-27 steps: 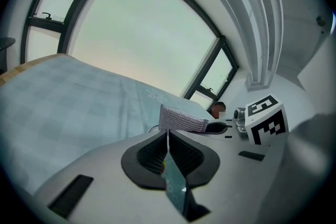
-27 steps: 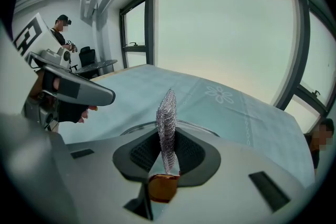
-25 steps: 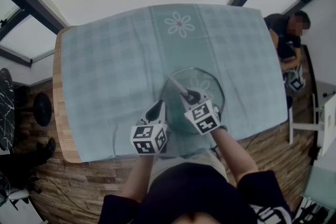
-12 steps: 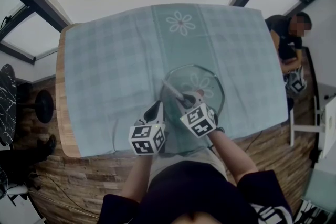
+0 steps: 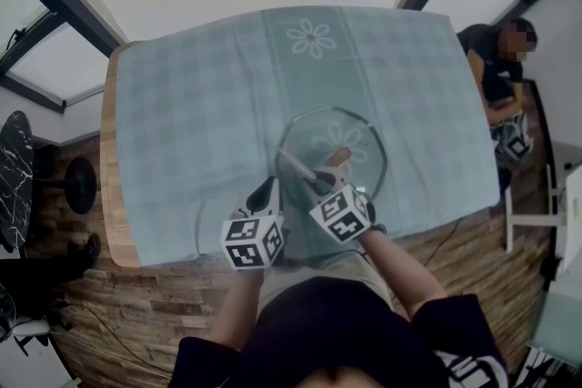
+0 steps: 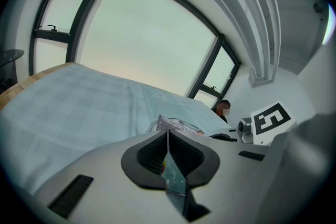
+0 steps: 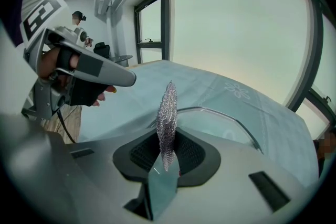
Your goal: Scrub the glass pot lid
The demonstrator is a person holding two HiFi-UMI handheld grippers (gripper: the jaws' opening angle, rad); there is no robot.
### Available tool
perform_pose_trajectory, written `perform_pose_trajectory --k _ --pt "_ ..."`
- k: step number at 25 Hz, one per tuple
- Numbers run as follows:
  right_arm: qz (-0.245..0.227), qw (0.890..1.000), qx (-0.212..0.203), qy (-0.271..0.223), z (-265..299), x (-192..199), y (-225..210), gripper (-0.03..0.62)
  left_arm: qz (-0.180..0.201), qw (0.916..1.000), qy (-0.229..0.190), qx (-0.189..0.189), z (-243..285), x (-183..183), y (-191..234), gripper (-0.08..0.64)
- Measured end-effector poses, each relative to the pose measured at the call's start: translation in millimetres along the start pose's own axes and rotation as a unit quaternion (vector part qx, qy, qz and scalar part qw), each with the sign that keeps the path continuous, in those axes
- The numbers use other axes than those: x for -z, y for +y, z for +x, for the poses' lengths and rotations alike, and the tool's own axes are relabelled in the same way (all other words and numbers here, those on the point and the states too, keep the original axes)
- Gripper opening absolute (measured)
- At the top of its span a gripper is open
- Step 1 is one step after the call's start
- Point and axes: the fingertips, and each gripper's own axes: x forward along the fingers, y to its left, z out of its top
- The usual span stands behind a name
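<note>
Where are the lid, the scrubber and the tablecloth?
lid (image 5: 353, 134), head view, bare glass near its far rim.
scrubber (image 7: 168, 115), right gripper view, middle of the mesh.
tablecloth (image 5: 200, 123), head view, bare checked left part.

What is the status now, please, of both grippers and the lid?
Left gripper jaws shut on glass lid rim. Right gripper jaws shut on mesh scrubber, over the lid. Nothing in the way.
</note>
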Motion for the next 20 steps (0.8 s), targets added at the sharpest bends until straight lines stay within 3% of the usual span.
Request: perform_pose_trajectory --k 15,20 --pt "0.003 1.0 -0.02 0.005 -12.1 21.6 35.4 0.08 0.015 0.9998 -0.009 0.0 -19.5 3.0 -9.6 0.012" --pt "0.023 1.0 -0.006 -0.018 -29.6 17.0 39.1 0.08 0.019 0.9997 -0.013 0.0 -24.7 2.2 -12.8 0.012"
